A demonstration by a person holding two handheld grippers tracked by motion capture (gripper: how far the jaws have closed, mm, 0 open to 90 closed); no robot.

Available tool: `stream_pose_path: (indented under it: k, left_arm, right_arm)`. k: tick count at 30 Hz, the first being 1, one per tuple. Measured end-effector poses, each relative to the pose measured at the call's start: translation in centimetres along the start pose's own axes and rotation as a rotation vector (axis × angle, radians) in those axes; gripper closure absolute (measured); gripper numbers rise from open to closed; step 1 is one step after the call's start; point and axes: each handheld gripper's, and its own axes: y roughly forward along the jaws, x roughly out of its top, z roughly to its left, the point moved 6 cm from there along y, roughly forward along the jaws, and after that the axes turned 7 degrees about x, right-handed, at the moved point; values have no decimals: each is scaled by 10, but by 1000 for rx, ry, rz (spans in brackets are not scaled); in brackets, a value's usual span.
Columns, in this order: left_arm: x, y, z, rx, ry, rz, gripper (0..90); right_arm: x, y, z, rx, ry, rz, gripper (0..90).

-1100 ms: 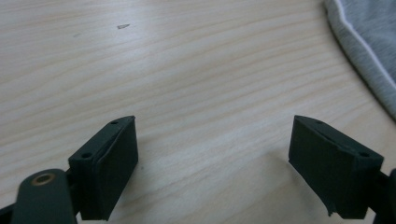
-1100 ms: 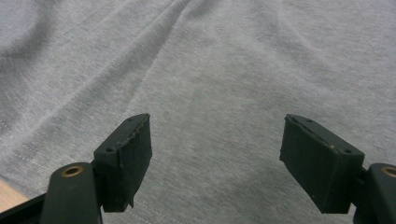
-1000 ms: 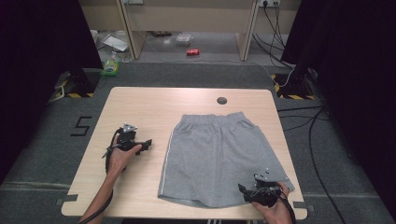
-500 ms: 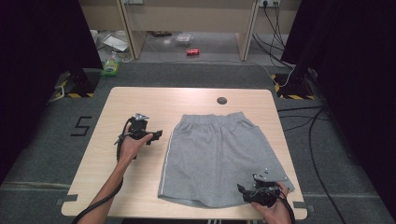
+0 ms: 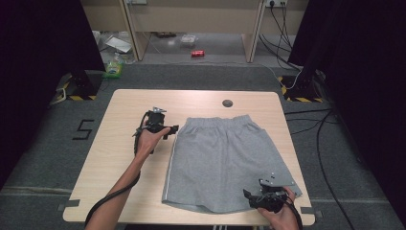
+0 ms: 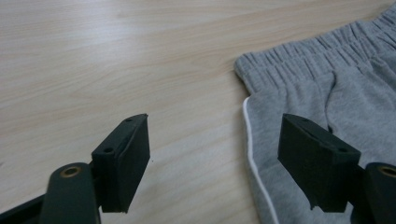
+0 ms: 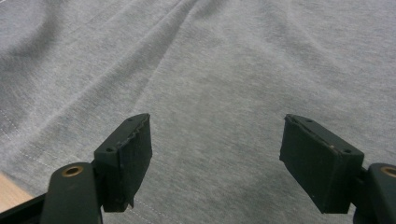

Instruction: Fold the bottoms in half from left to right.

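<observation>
We had the grey shorts [image 5: 225, 163] spread flat on the table [image 5: 119, 167]. The left gripper [image 5: 173, 130] neared the waistband corner [image 6: 247, 70], its jaws just narrowing around nothing; the right gripper [image 5: 247, 196] hung jaws apart over the hem. We judged a deep bite past the elastic best.

A: What lies on the table [image 5: 119, 191]?
B: Grey shorts [image 5: 225, 163], spread flat right of centre, waistband toward the far edge.
A: And the grippers?
B: The left gripper [image 5: 173, 129] is beside the waistband's left corner; the right gripper [image 5: 248, 196] is at the hem's near right corner.
</observation>
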Motion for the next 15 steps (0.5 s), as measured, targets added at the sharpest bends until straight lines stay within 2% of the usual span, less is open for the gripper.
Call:
stream_pose_path:
  k: [4,6,15]
  left_arm:
    - [6,10,-6,-2,-13,7,282]
    - [8,16,-11,-18,-28,14,310]
    - [14,28,-23,-19,-6,34,359]
  right_arm:
    - [-1,1,0,1,-6,6,255]
    - [-1,1,0,2,-6,4,255]
    - [-1,1,0,4,-8,7,255]
